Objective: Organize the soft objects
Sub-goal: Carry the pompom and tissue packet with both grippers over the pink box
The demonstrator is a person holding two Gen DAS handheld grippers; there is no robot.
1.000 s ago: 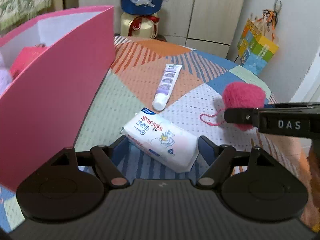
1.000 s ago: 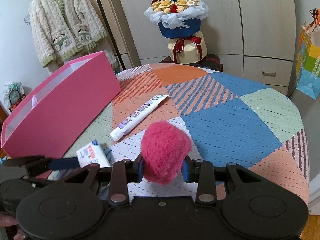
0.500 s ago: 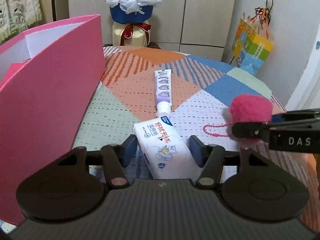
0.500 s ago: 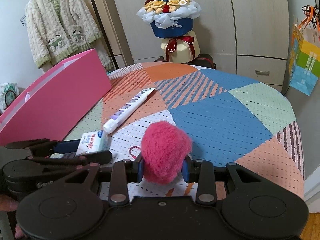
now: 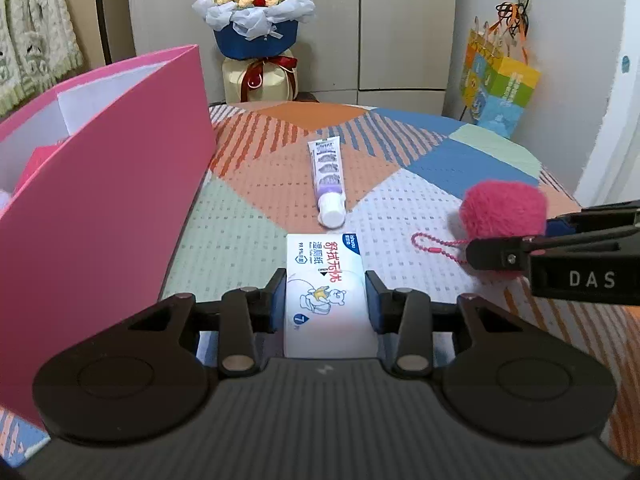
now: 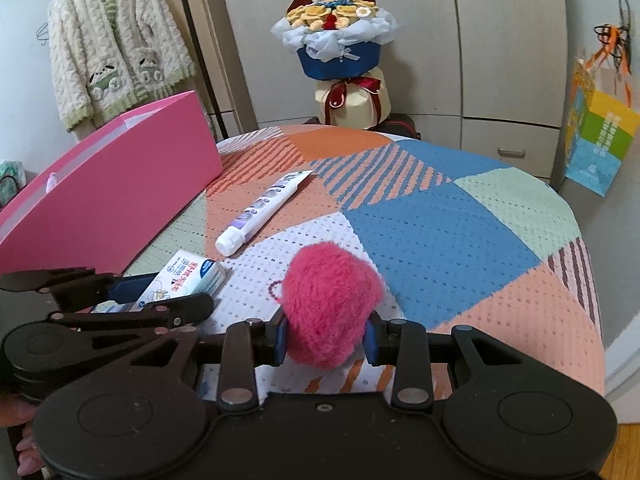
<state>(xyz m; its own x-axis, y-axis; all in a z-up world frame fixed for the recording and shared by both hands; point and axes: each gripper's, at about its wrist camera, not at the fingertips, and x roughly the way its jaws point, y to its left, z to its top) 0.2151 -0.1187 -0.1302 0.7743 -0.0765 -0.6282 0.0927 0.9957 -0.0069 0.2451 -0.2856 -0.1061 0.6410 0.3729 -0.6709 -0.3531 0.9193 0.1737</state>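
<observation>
You have a round table (image 6: 460,216) covered by a patchwork cloth of blue, orange, mint and white dotted or striped patches. Take the white-and-purple toothpaste tube (image 5: 329,178) lying flat near the middle as your mark. Left of the tube stands a tall pink cardboard box (image 5: 104,184), open at the top. Just in front of the tube's cap lies a white soft pack of wet wipes (image 5: 325,276), nearly touching it.
</observation>
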